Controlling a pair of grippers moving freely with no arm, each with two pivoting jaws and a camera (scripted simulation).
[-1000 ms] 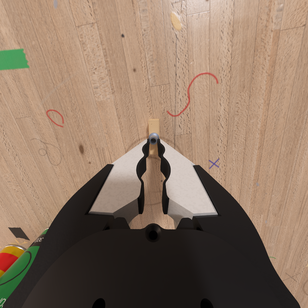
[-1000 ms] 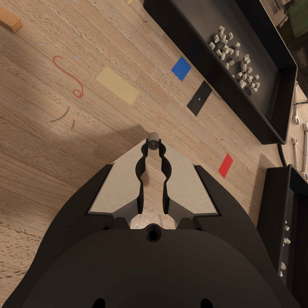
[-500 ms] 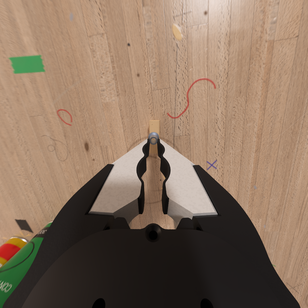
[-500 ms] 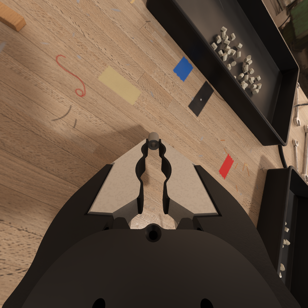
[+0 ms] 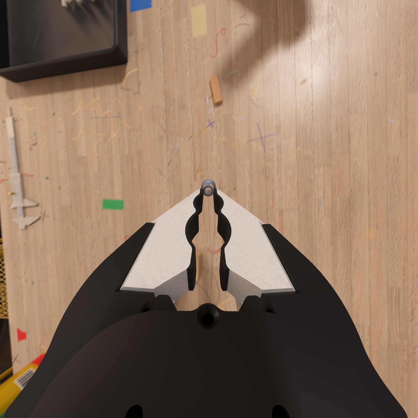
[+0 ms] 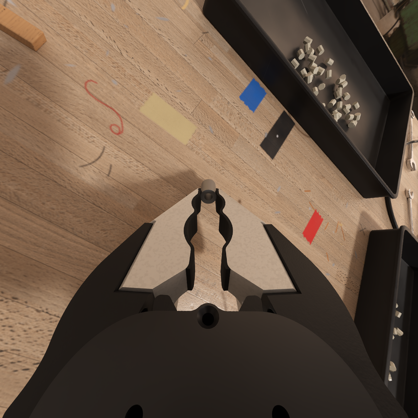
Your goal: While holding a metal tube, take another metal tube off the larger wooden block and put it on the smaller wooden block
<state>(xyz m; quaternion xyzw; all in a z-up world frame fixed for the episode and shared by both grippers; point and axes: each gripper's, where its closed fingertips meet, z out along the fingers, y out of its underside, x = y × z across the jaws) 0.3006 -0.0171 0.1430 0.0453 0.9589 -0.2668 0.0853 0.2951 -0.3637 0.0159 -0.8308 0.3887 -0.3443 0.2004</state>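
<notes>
My left gripper (image 5: pixel 208 190) is shut on a short metal tube (image 5: pixel 208 189), held end-on at the fingertips well above the wooden table. A pale wooden block (image 5: pixel 198 264) lies on the table below, seen through the gap between the fingers. An orange-brown wooden block (image 5: pixel 215 89) lies farther ahead; it also shows in the right wrist view (image 6: pixel 21 30) at the top left. My right gripper (image 6: pixel 208 195) is shut on another grey metal tube (image 6: pixel 208 192), held above bare table.
A black tray (image 5: pixel 67 61) sits at the far left, with calipers (image 5: pixel 17 181), green tape (image 5: pixel 112 204) and a coloured can (image 5: pixel 20 382). On the right are a black tray (image 6: pixel 271 67) of small pieces (image 6: pixel 325 83), a second tray (image 6: pixel 384 294), wrenches (image 6: pixel 410 158) and tape patches.
My left gripper has risen and pulled back with the tube; the pale block, just beyond the tips before, now shows far below between the fingers. The right gripper has drifted only slightly.
</notes>
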